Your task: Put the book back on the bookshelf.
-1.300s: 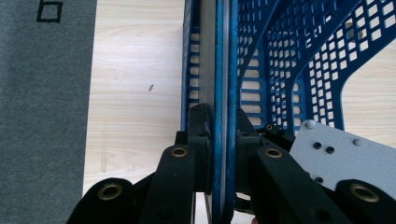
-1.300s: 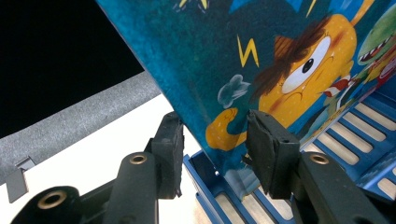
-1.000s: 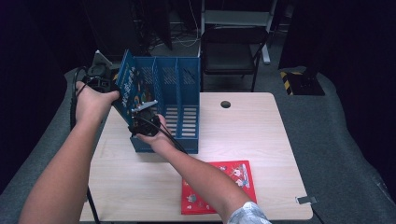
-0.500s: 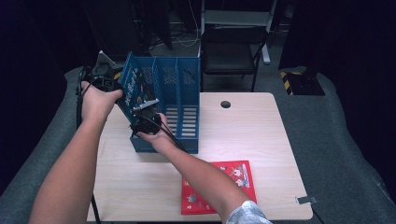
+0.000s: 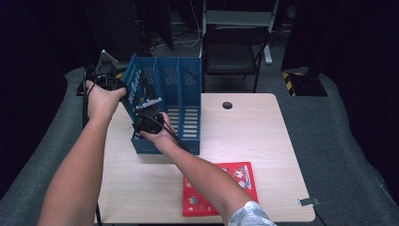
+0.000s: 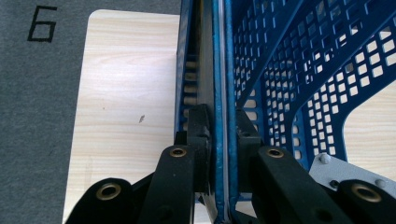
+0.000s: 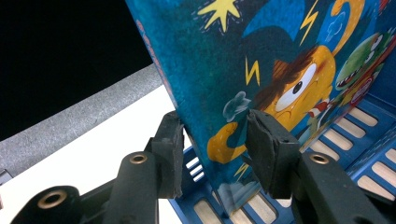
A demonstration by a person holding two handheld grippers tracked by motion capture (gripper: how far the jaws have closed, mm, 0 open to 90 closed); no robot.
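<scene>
A blue perforated plastic file rack holds a teal cartoon-printed book; a red illustrated book lies near right on pale wood-grain table.

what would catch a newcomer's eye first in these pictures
The blue perforated plastic file rack at the table's left rear stands out, with a blue cartoon-covered book standing in its leftmost slot. The left gripper clamps the book's top edge; the right gripper straddles its lower edge. A red picture book lies at the near edge.

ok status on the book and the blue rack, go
Left gripper clamped on blue book with the file rack wall. Right gripper jaws straddle the book's lower edge, not closed. Red book flat on table, clear of work.
</scene>
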